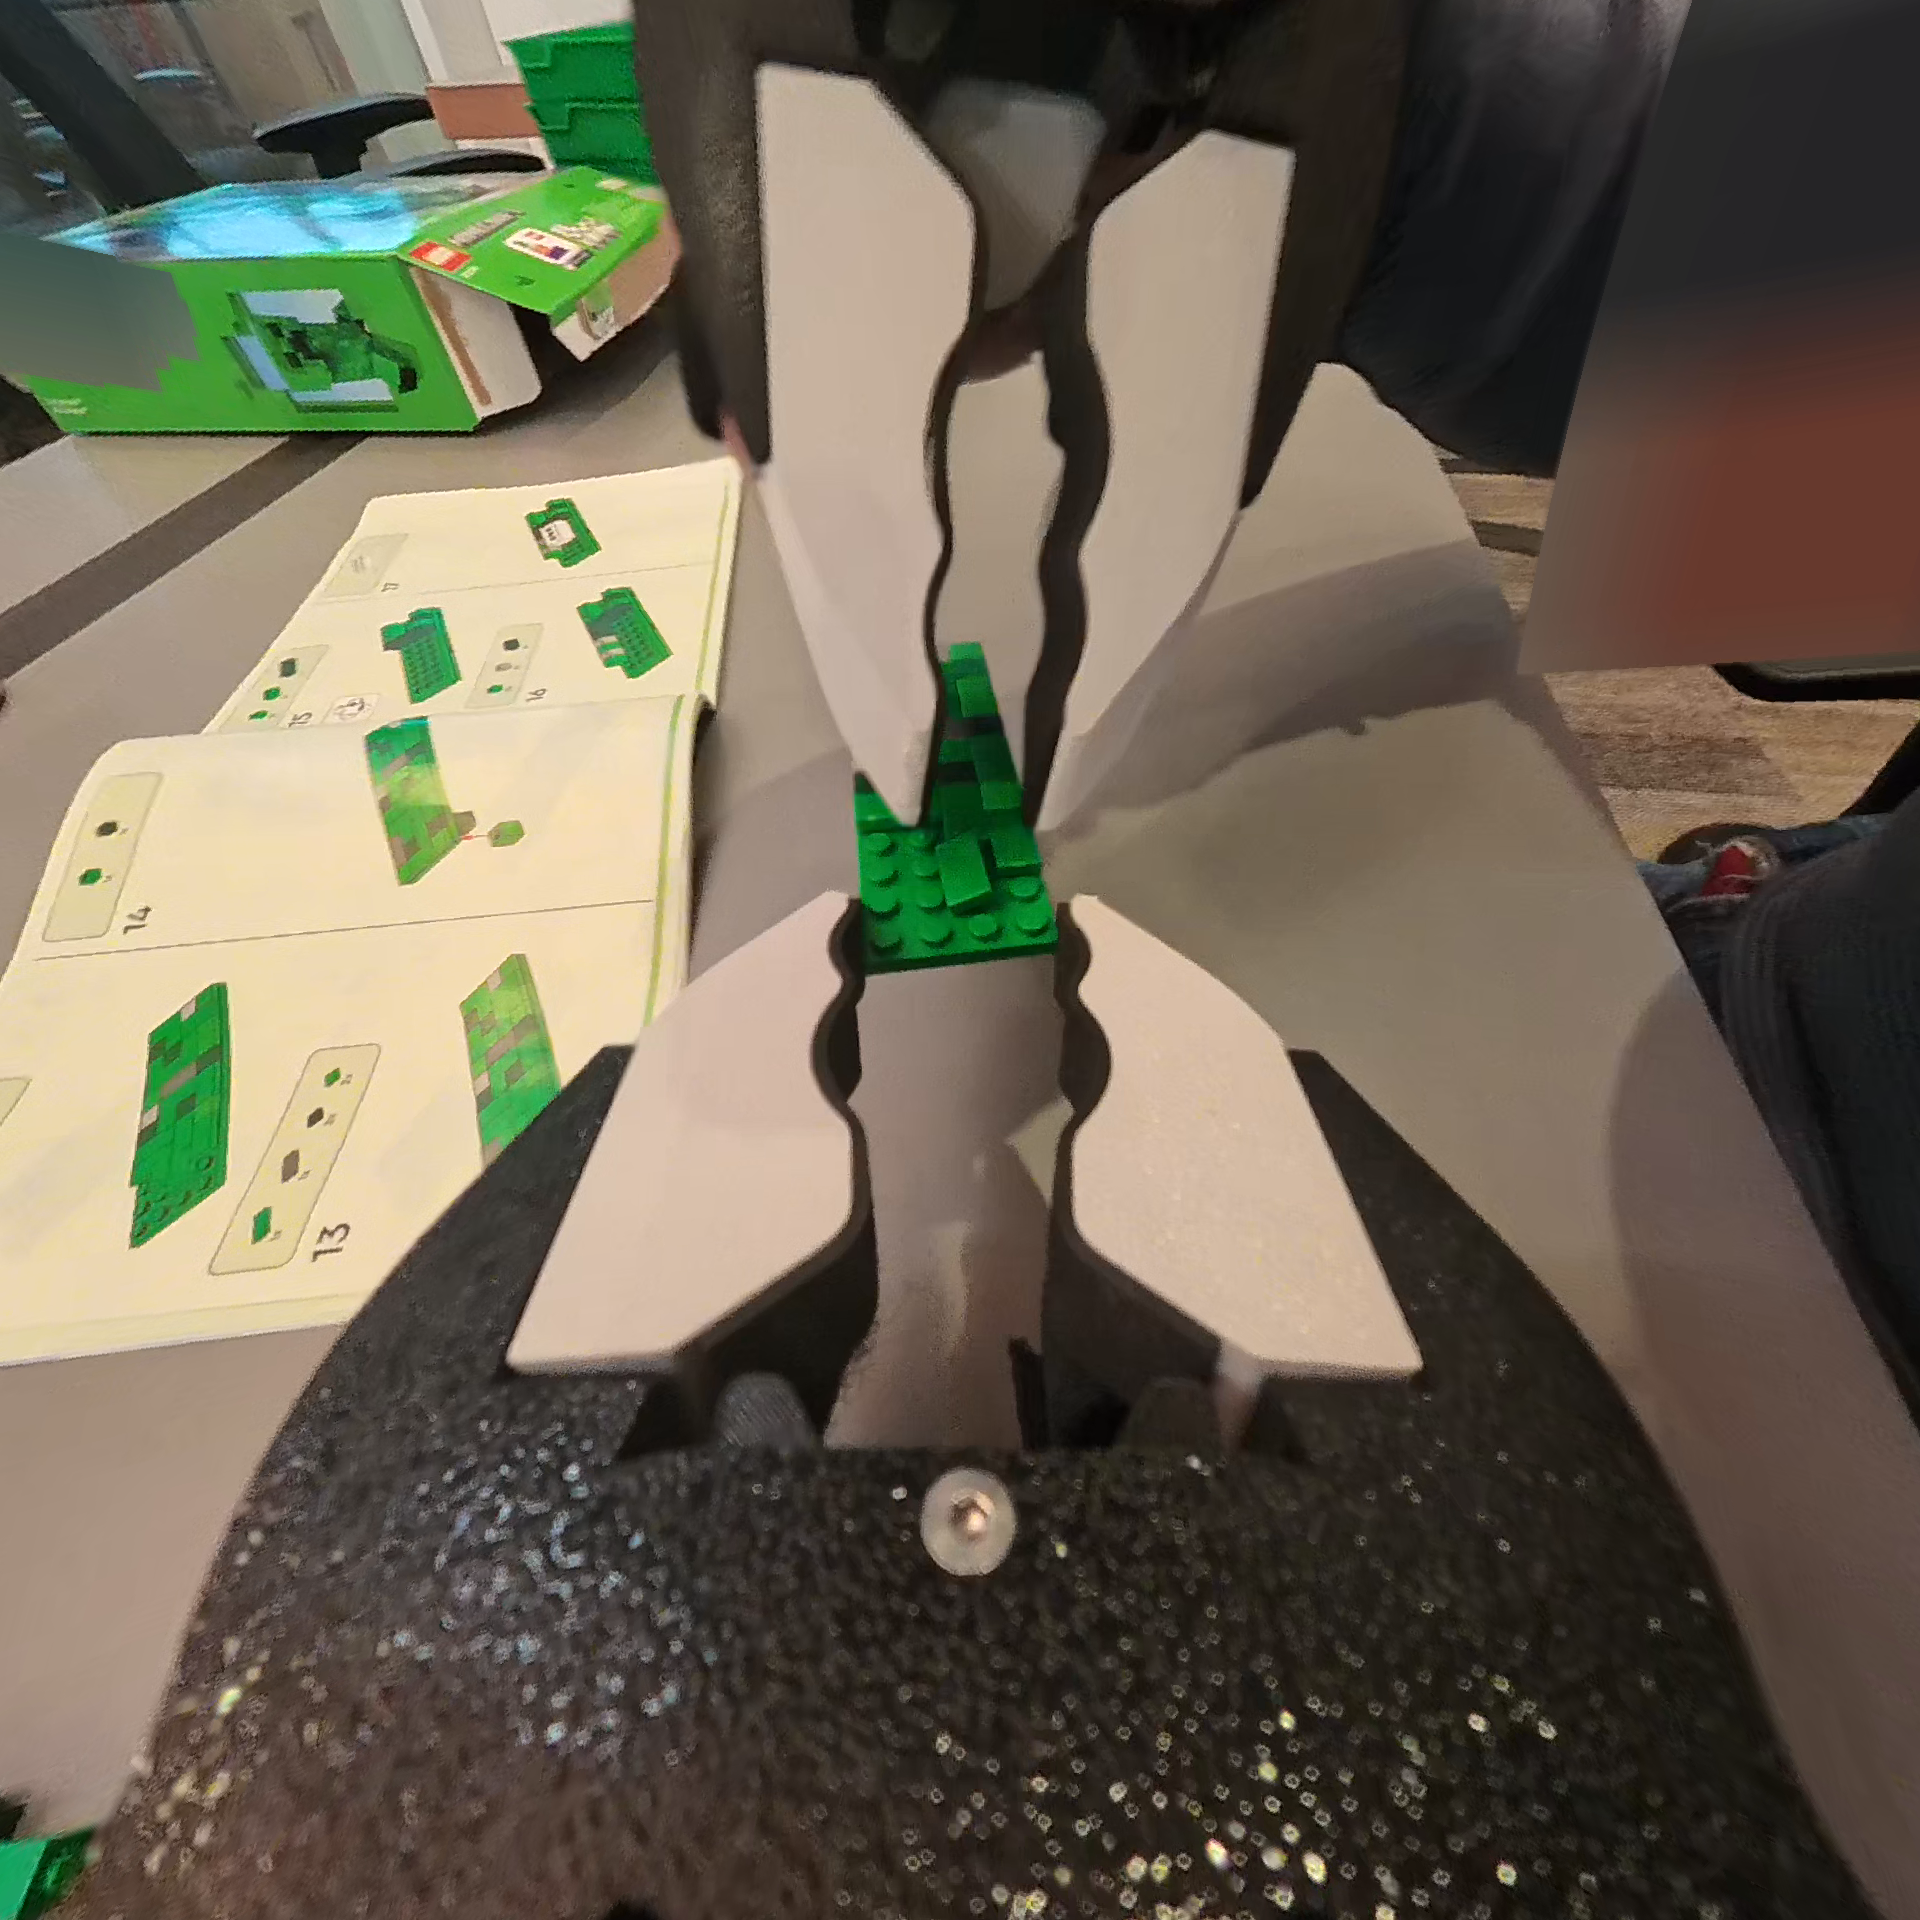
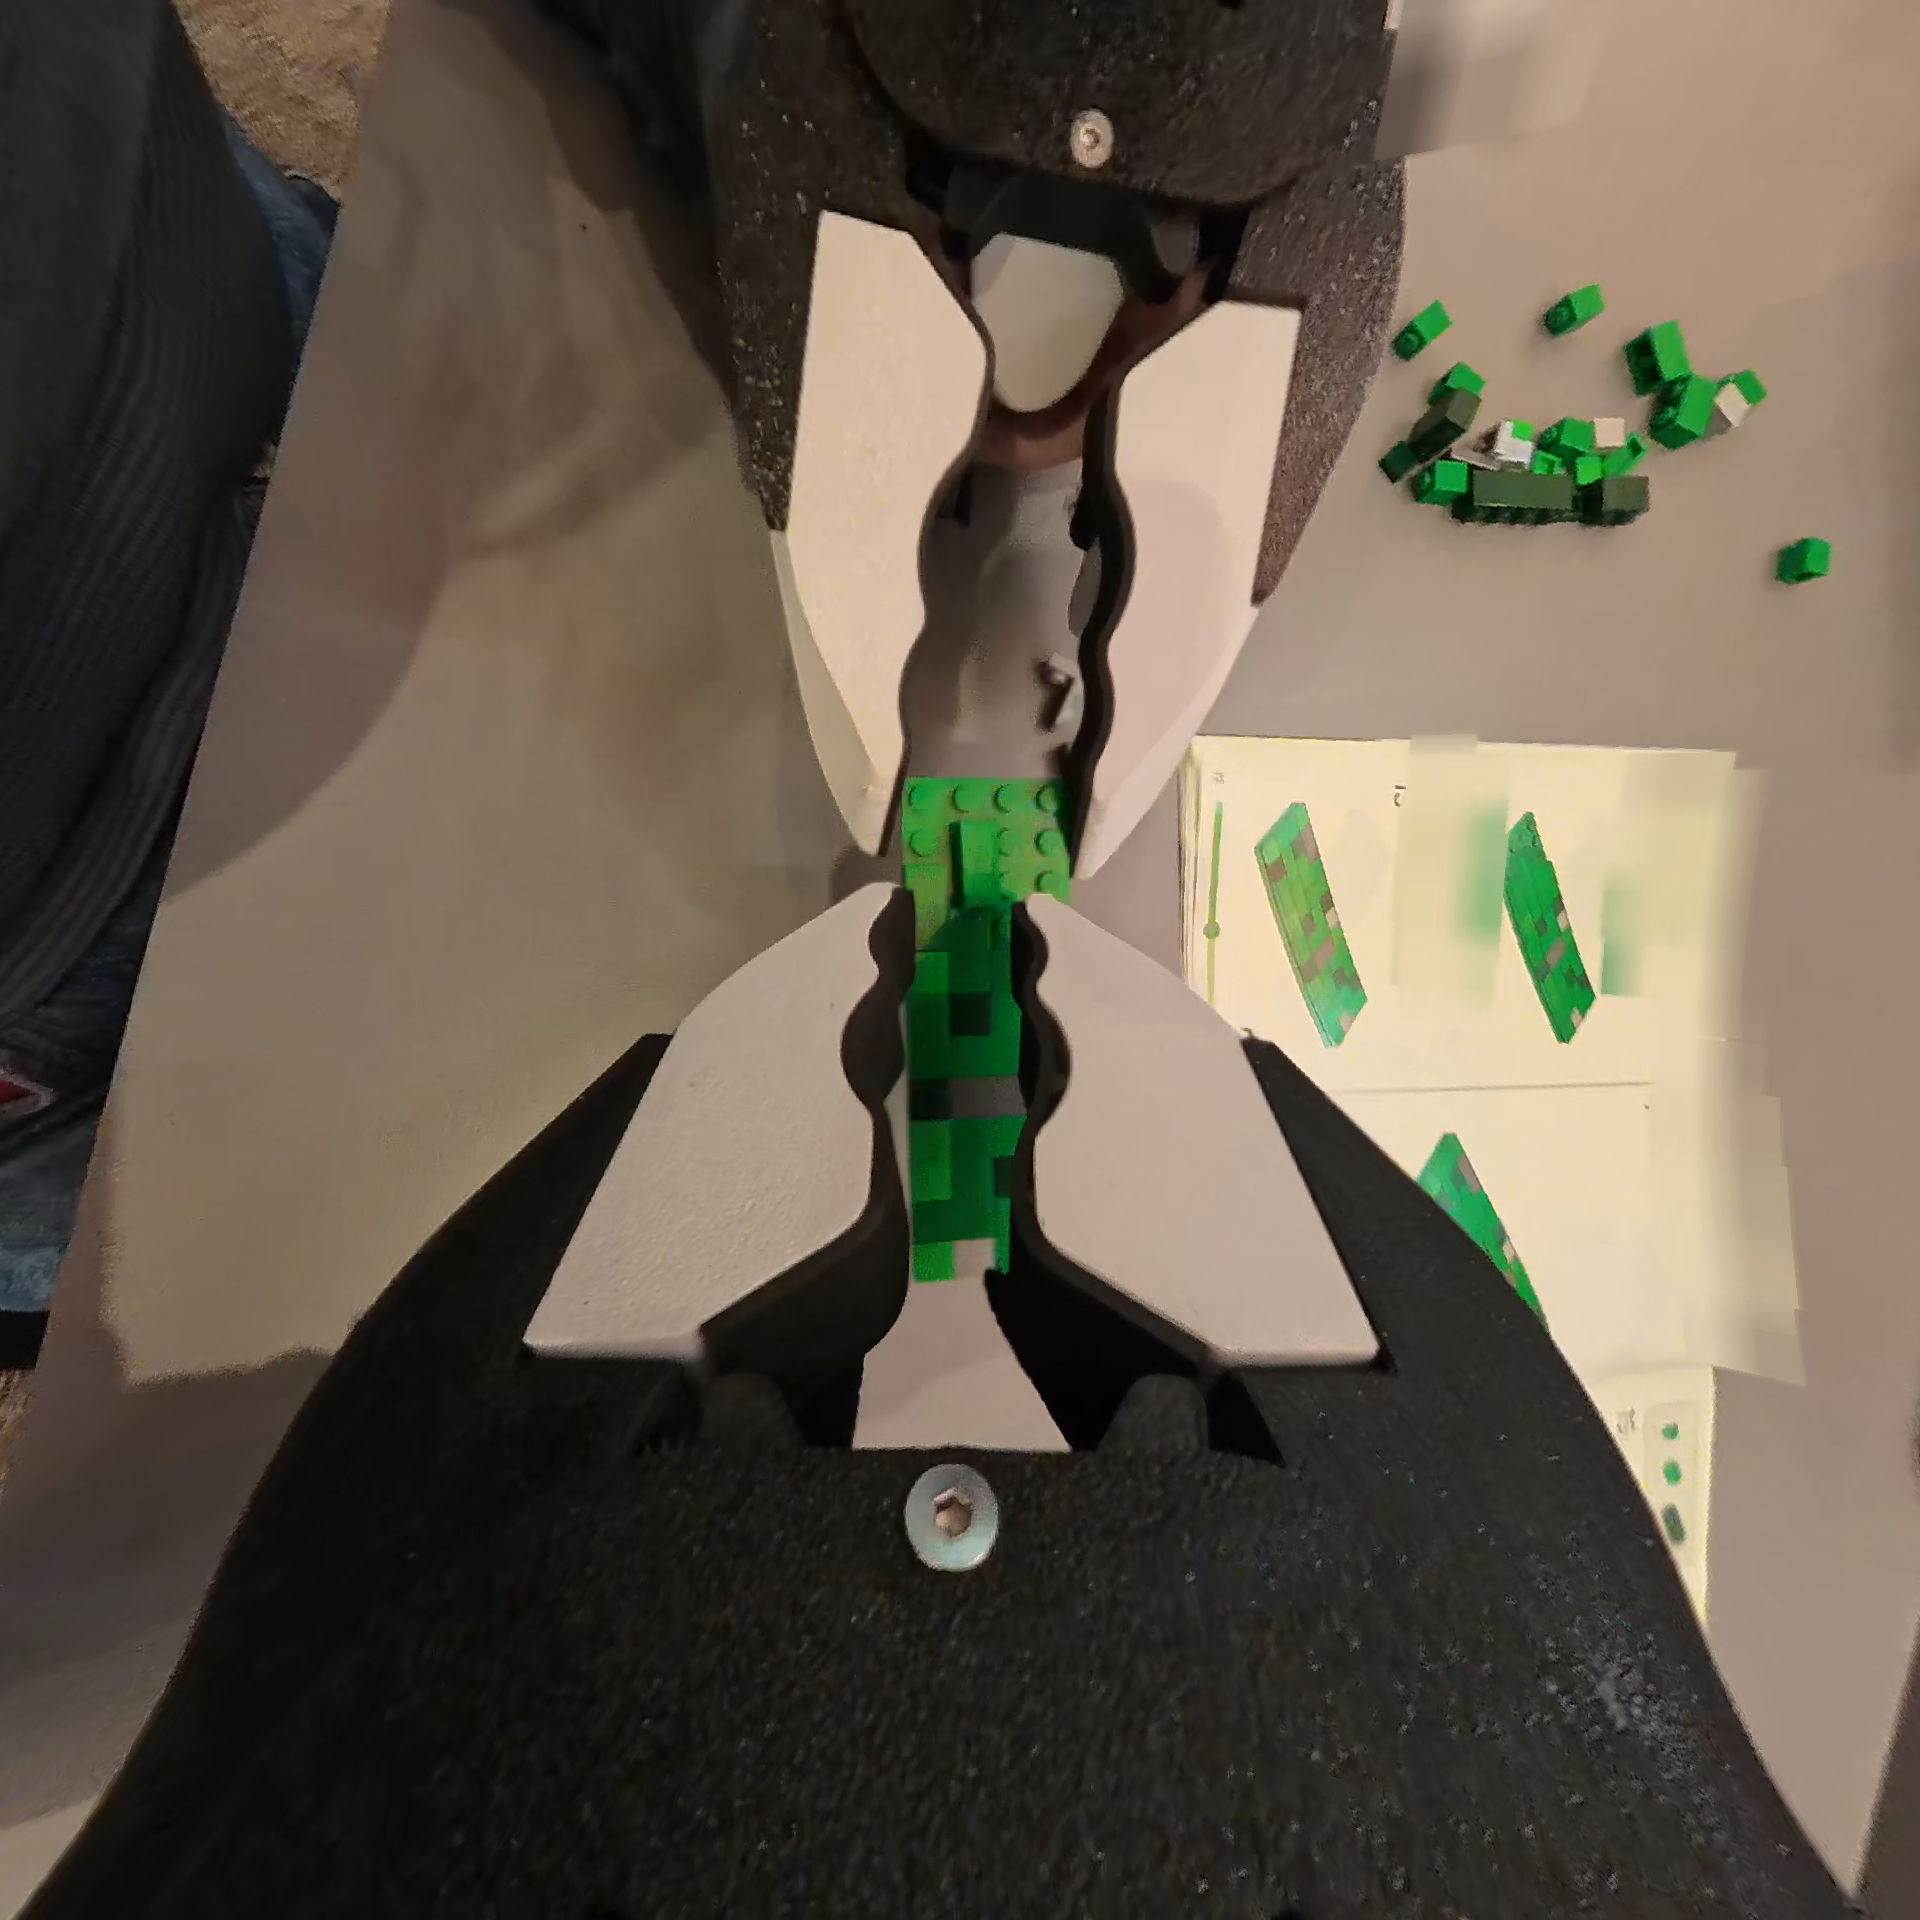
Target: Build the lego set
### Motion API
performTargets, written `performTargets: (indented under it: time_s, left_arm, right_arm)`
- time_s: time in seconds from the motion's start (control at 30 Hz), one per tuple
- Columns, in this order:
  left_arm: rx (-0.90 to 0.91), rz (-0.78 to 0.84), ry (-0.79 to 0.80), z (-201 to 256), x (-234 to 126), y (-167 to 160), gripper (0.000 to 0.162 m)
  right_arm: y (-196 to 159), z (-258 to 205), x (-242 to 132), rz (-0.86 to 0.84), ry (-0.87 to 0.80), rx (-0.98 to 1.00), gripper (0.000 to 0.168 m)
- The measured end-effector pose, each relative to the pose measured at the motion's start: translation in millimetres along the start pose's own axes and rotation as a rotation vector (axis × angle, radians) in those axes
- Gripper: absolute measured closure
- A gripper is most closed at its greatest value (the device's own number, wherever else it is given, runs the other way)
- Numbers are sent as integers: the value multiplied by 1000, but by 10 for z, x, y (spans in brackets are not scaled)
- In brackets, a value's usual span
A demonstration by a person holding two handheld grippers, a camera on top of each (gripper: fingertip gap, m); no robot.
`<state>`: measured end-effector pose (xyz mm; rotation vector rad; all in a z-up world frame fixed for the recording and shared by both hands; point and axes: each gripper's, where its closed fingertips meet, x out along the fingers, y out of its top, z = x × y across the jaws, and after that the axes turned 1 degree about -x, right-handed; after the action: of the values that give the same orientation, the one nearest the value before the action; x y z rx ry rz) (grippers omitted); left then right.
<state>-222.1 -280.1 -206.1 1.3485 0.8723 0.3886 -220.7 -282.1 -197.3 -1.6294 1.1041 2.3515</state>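
Green plate is lying lengthwise between the two facing tongs, long axis running tip to tip. Left tongs are clamping its studded end. Right tongs are straddling the tiled end; whether they are gripping it, I cannot tell. Loose bricks are lying well off to one side.

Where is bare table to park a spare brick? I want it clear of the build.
Free: the grey table between the green plate and the person's side. Crowded: the booklet opposite, and the loose bricks beyond it.
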Motion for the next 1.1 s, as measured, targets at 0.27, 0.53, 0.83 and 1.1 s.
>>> performTargets:
  time_s: [0.27,0.53,0.83,1.1]
  left_arm:
    - [-131,61,91,-217,-86,47,128]
    - [-173,66,133,-305,-123,33,128]
    - [-185,86,104,-276,-128,56,128]
    - [-181,89,87,-239,-113,69,128]
  right_arm:
    - [141,220,-77,109,-528,-159,139]
    - [169,296,-49,11,-836,-421,140]
    - [76,344,103,-112,-875,-602,131]
    - [92,390,108,-146,-995,-716,156]
